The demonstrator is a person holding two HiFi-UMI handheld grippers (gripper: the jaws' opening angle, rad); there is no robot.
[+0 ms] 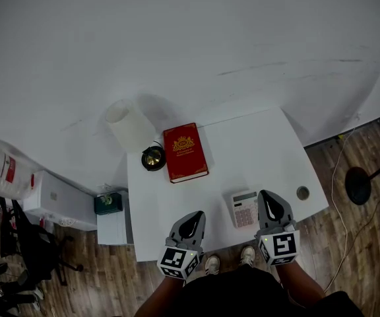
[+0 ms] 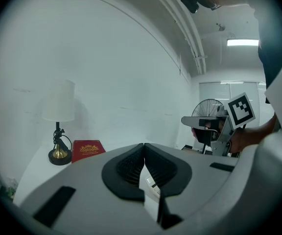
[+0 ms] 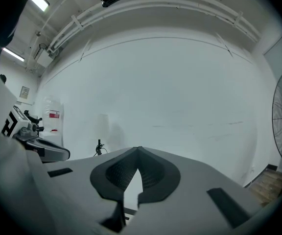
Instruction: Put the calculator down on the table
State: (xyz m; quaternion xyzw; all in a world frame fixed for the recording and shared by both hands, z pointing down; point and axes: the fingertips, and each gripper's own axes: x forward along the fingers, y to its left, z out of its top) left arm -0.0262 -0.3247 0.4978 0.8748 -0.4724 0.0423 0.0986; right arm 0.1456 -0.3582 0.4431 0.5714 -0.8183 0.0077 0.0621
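Calculator (image 1: pixel 244 209) just beside right tool (image 1: pixel 266 197); red book (image 1: pixel 185 152), lamp (image 1: pixel 137 135) well apart.

The desk (image 1: pixel 256 144) lies bare across its back right part and in the middle strip ahead of the left tongs (image 1: pixel 194 214), free for a hand to pass. The back left corner is blocked by the lamp (image 1: pixel 132 125) and the red book (image 1: pixel 185 152) just beside it. The calculator (image 1: pixel 245 209) takes the front right, just beside the right tongs (image 1: pixel 266 195), with a round hole (image 1: pixel 302 193) near the right edge.
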